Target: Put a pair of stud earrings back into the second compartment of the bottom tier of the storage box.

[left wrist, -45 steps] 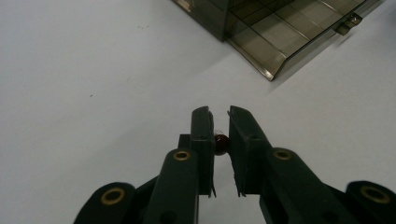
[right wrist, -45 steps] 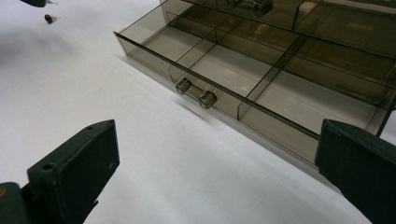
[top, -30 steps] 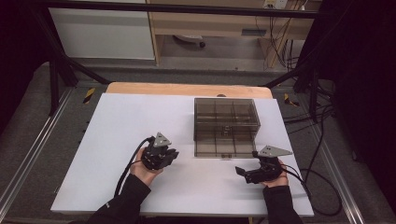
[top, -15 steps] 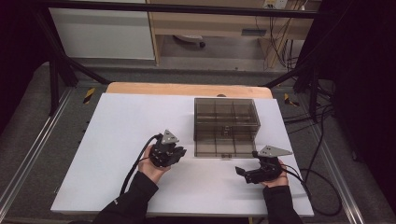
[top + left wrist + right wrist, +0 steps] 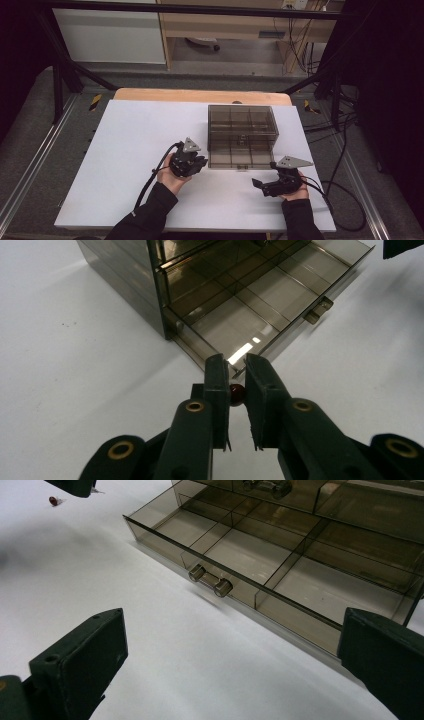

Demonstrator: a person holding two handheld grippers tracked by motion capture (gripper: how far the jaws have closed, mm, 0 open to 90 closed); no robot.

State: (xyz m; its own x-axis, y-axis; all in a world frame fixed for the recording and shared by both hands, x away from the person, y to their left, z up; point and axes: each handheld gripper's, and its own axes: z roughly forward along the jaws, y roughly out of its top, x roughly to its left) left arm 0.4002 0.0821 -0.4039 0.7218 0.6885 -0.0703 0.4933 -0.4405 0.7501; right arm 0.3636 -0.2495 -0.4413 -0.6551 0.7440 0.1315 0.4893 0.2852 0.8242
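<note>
Being pinched between the jaws of the left gripper [image 5: 234, 385], a small red bead [image 5: 236, 393] is being carried beside the open drawer [image 5: 280, 295]; lifting over its near corner is being called for next. The right gripper [image 5: 265, 186] is being held spread wide nearby.

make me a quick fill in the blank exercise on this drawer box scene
1. The left gripper is shut on a small ____ bead.
2. The bottom drawer of the smoky clear box is pulled ____.
3. The jaws of the right gripper stand wide ____.
4. The box stands on a ____ table.

Missing words: red; open; open; white
</note>
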